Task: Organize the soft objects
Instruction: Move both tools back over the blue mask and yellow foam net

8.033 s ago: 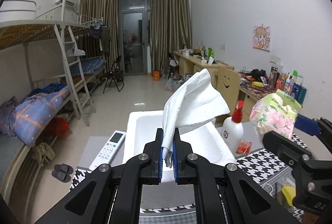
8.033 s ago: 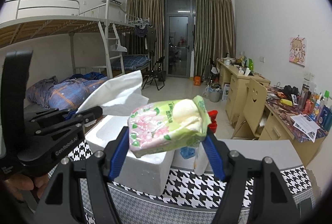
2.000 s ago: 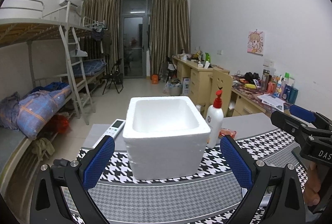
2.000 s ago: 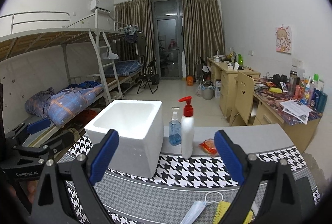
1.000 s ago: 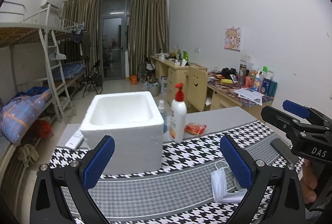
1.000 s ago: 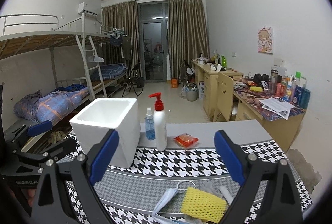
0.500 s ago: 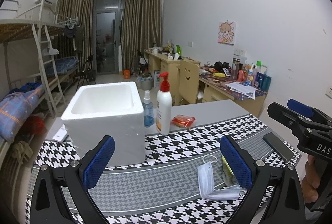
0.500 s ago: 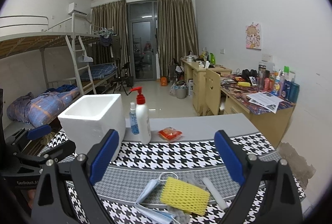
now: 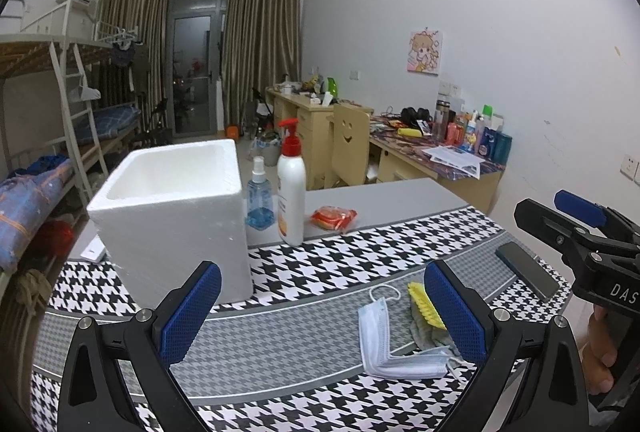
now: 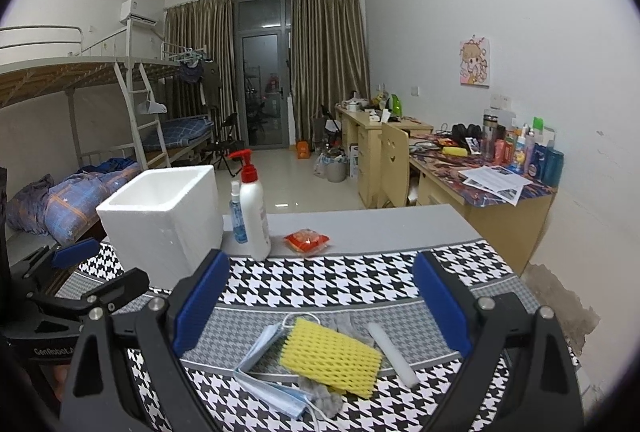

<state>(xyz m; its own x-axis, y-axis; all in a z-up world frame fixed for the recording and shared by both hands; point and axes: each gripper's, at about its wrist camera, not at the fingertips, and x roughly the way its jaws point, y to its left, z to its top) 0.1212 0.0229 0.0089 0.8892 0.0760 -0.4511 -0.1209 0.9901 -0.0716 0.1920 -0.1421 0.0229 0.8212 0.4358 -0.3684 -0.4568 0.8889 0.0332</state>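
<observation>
Right wrist view: right tongs [image 10: 320, 296] gape empty over the sponge [image 10: 331, 356] and mask [image 10: 266, 372] on the bench [image 10: 360, 228], aiming to grab; left tongs [image 9: 320, 308] likewise spread; box [image 10: 160, 216] waits alongside.

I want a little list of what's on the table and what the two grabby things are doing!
Container: white foam box, open top
Beside box: pump bottle, small blue spray bottle, red snack packet
Soft pile: face mask, yellow foam net, grey cloth, white foam stick
Left gripper: open, empty
Right gripper: open, empty, above pile
Table cover: houndstooth cloth
</observation>
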